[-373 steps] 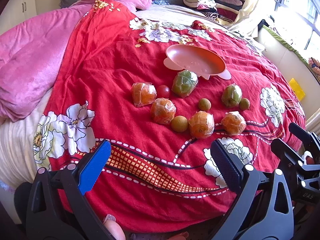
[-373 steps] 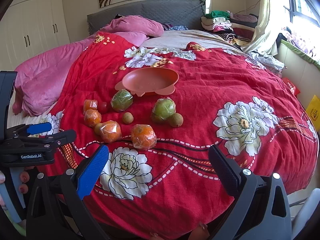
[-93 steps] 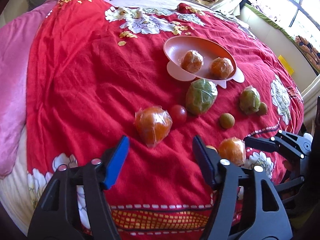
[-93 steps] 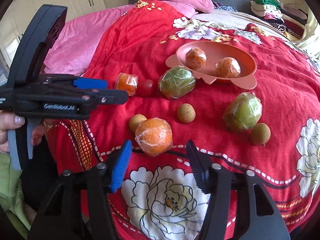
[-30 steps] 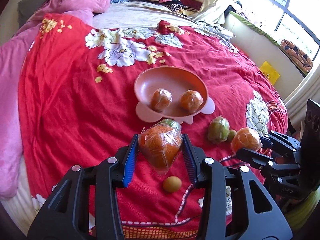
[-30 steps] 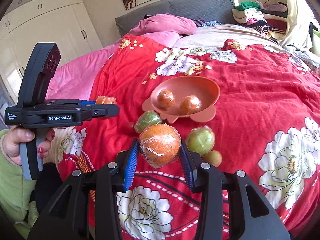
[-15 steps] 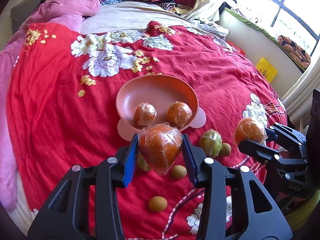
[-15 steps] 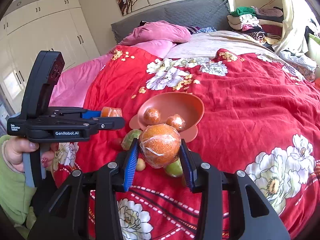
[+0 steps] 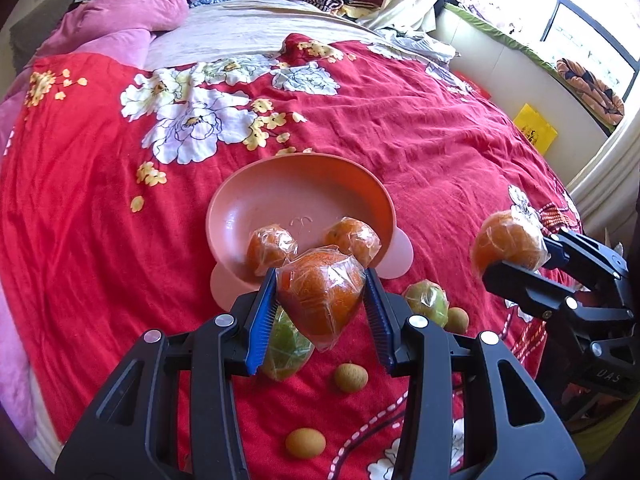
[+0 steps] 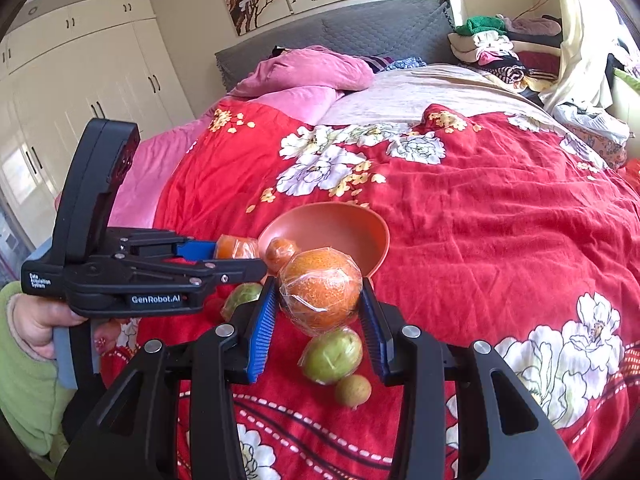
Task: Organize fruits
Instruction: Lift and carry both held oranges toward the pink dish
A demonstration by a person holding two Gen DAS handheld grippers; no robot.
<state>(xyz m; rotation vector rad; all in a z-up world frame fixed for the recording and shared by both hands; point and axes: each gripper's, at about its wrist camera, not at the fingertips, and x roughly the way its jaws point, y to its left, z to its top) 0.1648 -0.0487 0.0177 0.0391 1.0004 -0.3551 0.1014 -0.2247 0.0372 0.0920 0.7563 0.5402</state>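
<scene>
My left gripper (image 9: 320, 312) is shut on a plastic-wrapped orange (image 9: 320, 292), held in the air just before the near rim of the pink bowl (image 9: 256, 208). The bowl holds two wrapped oranges (image 9: 270, 246). My right gripper (image 10: 318, 316) is shut on another wrapped orange (image 10: 320, 292), also near the bowl (image 10: 360, 228); it shows at the right of the left wrist view (image 9: 508, 246). Wrapped green fruits (image 9: 286, 346) (image 10: 332, 354) and small brown round fruits (image 9: 351, 377) lie on the red blanket below.
The red flowered blanket (image 9: 400, 120) covers the bed. Pink pillows (image 10: 304, 68) lie at the head. Folded clothes (image 10: 496, 44) are stacked at the back right. A window and sill (image 9: 560, 40) are on the right, wardrobes (image 10: 80, 92) on the left.
Both grippers, each holding a wrapped orange, have moved forward toward the pink bowl, which now looks larger and nearer.
</scene>
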